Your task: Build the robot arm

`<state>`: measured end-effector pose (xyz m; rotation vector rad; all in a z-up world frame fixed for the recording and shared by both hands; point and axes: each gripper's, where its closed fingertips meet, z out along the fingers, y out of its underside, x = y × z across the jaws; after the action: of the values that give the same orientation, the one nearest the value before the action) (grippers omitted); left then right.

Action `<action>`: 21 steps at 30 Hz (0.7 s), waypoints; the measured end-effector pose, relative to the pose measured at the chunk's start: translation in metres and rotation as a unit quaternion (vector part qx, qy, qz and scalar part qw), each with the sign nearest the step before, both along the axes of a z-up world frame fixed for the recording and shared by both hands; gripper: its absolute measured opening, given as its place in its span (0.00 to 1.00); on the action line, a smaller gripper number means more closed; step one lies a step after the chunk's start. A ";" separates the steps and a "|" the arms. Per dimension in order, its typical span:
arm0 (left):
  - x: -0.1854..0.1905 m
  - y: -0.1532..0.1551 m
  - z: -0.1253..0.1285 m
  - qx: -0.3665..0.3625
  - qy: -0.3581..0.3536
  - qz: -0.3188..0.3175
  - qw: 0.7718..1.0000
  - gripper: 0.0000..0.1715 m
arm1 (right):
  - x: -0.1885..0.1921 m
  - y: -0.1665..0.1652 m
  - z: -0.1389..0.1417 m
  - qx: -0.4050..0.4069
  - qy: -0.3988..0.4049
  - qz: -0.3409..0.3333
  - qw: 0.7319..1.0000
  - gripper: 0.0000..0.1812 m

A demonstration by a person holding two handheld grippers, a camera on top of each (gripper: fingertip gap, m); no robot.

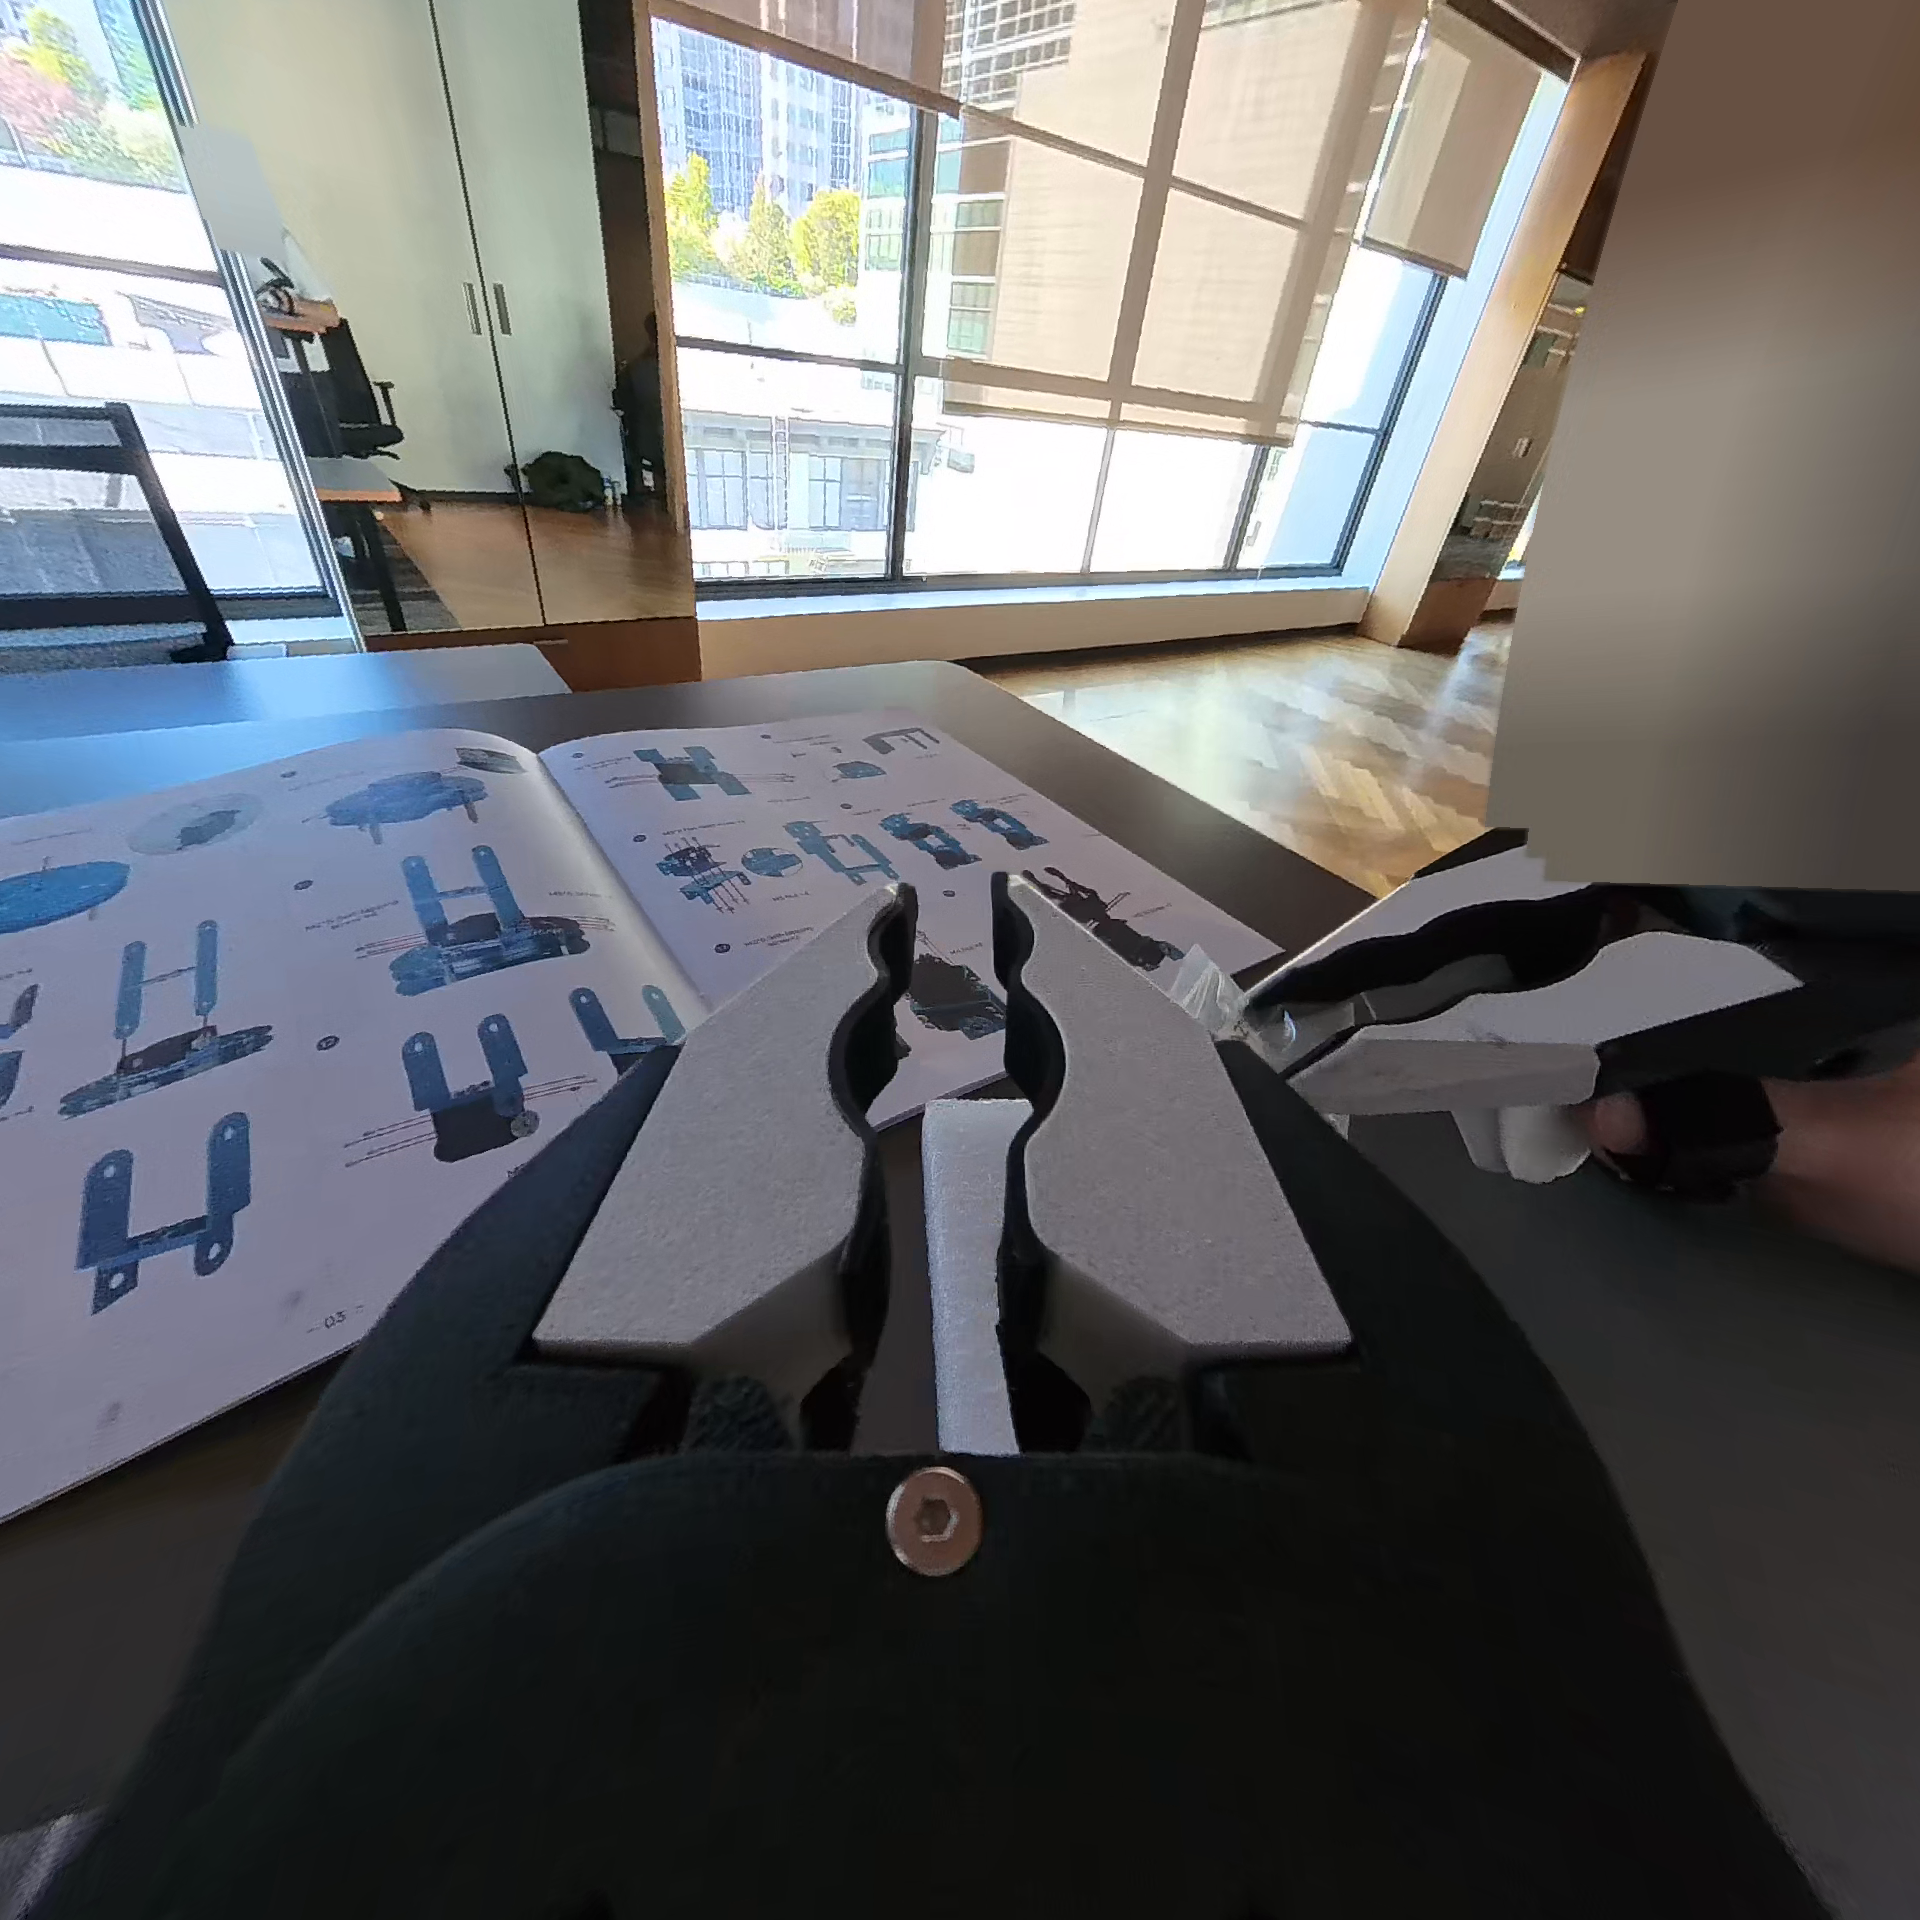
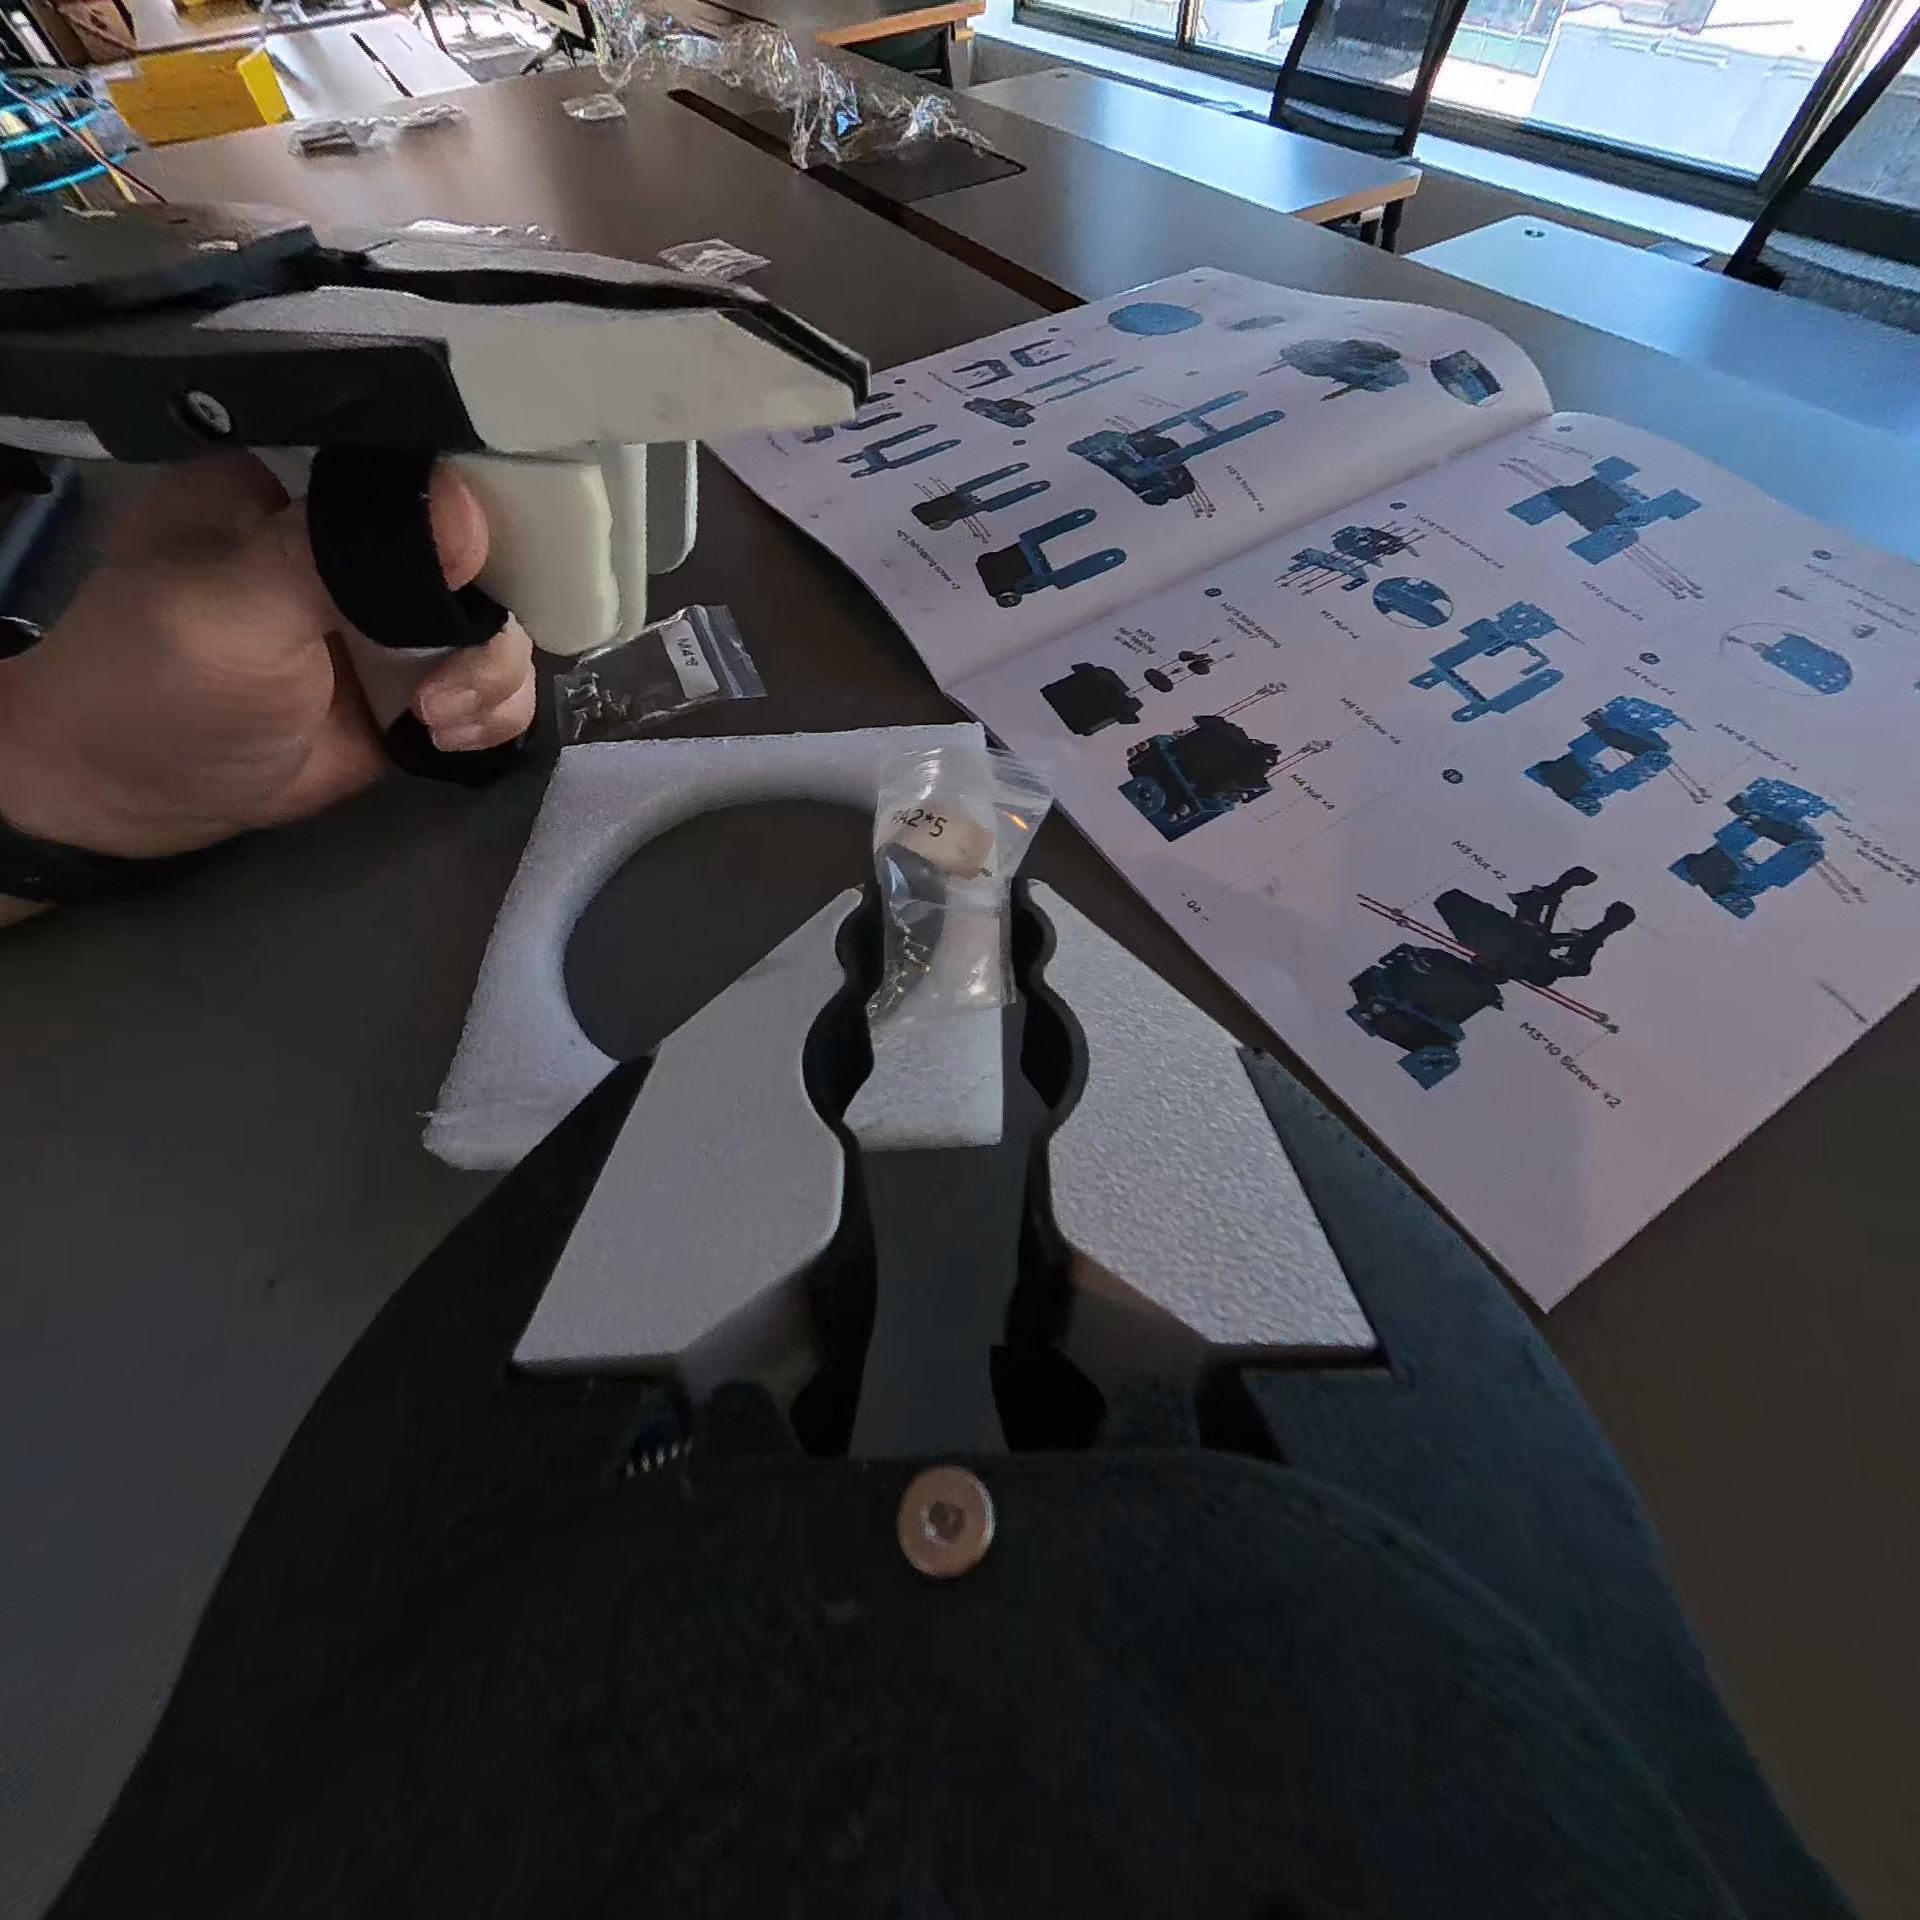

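- the right gripper [image 2: 940, 914] is pinching a small clear zip bag [image 2: 951, 883] between its fingertips, with the bag's top sticking up above the tips and small dark hardware showing inside it.
- the bag is hanging over a white foam block [image 2: 665, 831] with a round cut-out, which is lying flat on the dark table [image 2: 260, 1143]; whether the bag's lower end is touching the foam, i cannot tell.
- the left gripper [image 1: 951, 904] is sitting with a narrow gap between its fingers and nothing in them; seen from the right wrist, its tips look nearly closed.
- it is pointing over the right-hand page of an open instruction booklet [image 1: 312, 987] that is lying flat on the table.
- a hand [image 2: 208, 675] is gripping the left gripper's handle, resting low by the table.
- just beside that hand, a second small zip bag [image 2: 665, 665] of dark parts is lying on the table, near the foam block.
- farther off, crumpled clear plastic wrap [image 2: 831, 83] and more small bags are lying on the table.
- so far one bag is lifted in a grip; the other bags are lying untouched.
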<state>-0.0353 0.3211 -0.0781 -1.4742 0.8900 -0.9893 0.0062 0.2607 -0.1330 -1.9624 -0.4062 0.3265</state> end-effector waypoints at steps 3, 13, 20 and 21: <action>0.002 -0.003 0.000 0.015 0.005 0.001 1.000 0.07 | 0.000 0.000 -0.001 0.003 -0.013 -0.003 1.000 0.13; 0.004 -0.005 0.001 0.012 0.001 -0.007 1.000 0.05 | 0.005 0.001 0.002 0.014 -0.010 -0.020 1.000 0.13; 0.004 -0.005 0.001 0.011 0.000 -0.008 1.000 0.05 | 0.006 0.001 0.003 0.013 -0.001 -0.020 1.000 0.13; 0.005 -0.005 0.001 0.013 0.001 -0.008 1.000 0.05 | 0.006 0.001 0.003 0.013 0.001 -0.020 1.000 0.13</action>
<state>-0.0307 0.3158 -0.0773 -1.4491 0.9139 -0.9848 0.0123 0.2617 -0.1297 -1.9430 -0.3677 0.2962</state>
